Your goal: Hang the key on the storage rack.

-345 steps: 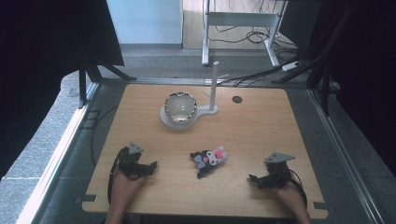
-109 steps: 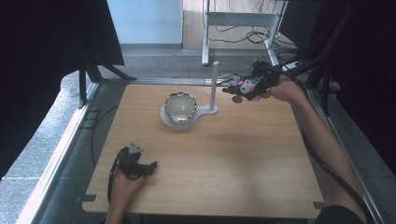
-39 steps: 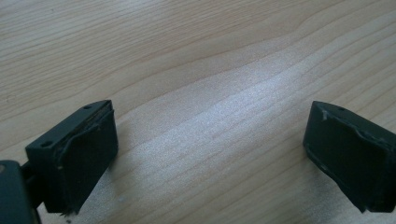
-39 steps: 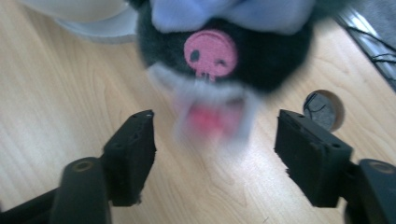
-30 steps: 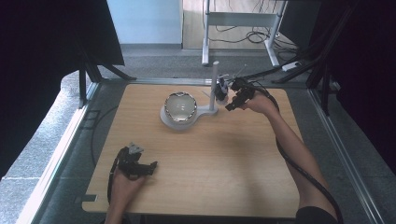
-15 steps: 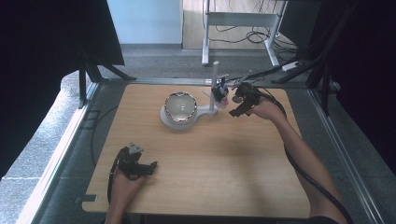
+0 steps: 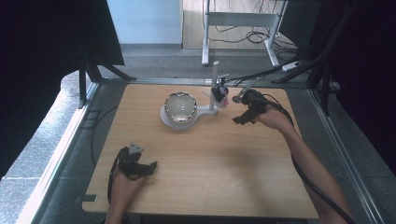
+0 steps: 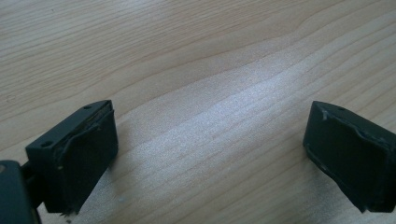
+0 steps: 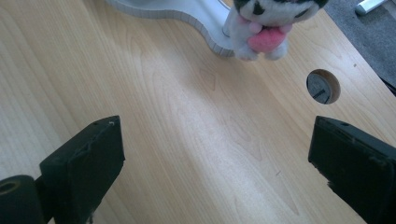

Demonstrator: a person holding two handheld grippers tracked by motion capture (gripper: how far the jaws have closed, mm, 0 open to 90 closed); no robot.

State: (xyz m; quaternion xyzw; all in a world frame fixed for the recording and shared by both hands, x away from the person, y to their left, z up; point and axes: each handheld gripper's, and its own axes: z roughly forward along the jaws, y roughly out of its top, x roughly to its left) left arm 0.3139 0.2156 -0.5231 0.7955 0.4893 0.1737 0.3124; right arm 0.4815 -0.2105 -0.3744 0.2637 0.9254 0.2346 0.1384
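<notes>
the right hand-held gripper [image 9: 212,163] has its two blunt black jaws spread wide with nothing between them, over pale, smooth-grained wood of the tabletop [image 9: 177,140]. just ahead of it, one small plush toy [image 9: 268,28], fuzzy white and black with a pink patch, hangs at the slim upright post of one white stand [image 7: 212,95], whose flat curved base carries one shiny rounded bowl [image 7: 180,105]. one round hole [image 9: 323,86] sits ahead to its right. the left hand-held gripper [image 8: 208,154], well apart, rests equally wide open and empty on bare wood.

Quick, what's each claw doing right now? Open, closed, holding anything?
Left gripper: open, holding nothing, low over the table.
Right gripper: open, holding nothing; the plush toy is just ahead.
</notes>
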